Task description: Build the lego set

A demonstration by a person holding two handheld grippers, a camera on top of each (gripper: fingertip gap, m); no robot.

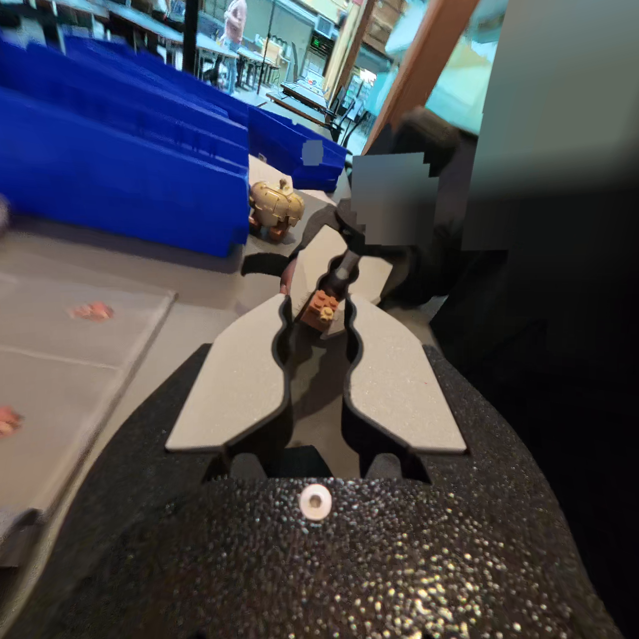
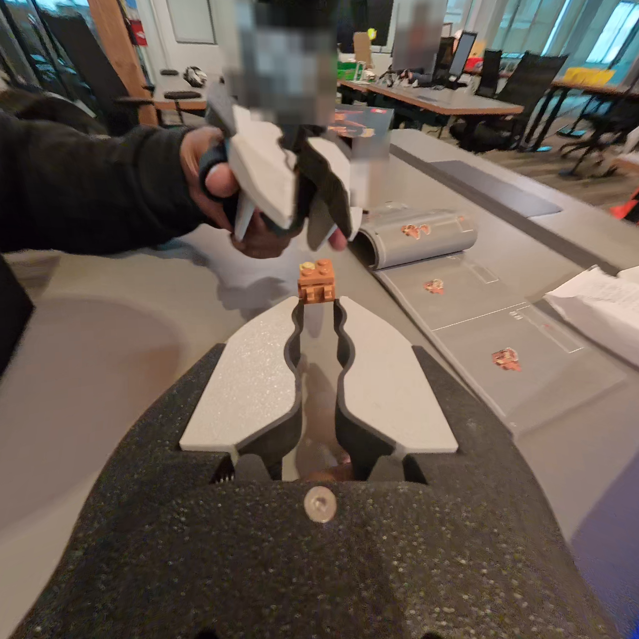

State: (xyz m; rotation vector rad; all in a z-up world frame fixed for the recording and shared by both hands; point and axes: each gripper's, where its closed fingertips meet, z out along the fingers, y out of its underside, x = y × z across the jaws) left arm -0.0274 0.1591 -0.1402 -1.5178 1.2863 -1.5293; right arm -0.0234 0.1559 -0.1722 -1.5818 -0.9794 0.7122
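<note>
My right gripper [image 2: 318, 301] is shut on a small orange-brown brick piece [image 2: 316, 281] and holds it by its lower part above the grey table [image 2: 173, 294]. A tan round stud [image 2: 306, 266] sits on one top corner of the piece. My left gripper [image 1: 315, 300] is open and empty. In the left wrist view the same brick piece [image 1: 321, 307] shows just beyond its tips, gripped by the right gripper's white fingers [image 1: 309, 266]. In the right wrist view the left gripper [image 2: 297, 228], held by a hand in a dark sleeve, hovers above and behind the piece, apart from it.
Blue bins [image 1: 121, 166] line the table's left side, with a tan round brick model [image 1: 276, 207] beside them. An open grey instruction booklet [image 2: 484, 311] and white papers [image 2: 594, 304] lie to the right. A person in dark clothing [image 1: 484, 242] is close by. Only a small space, under 4 cm, lies between the two pairs of fingers. Both grippers' tips are roughly 25 centimeters from the tan round brick model [image 1: 276, 207].
</note>
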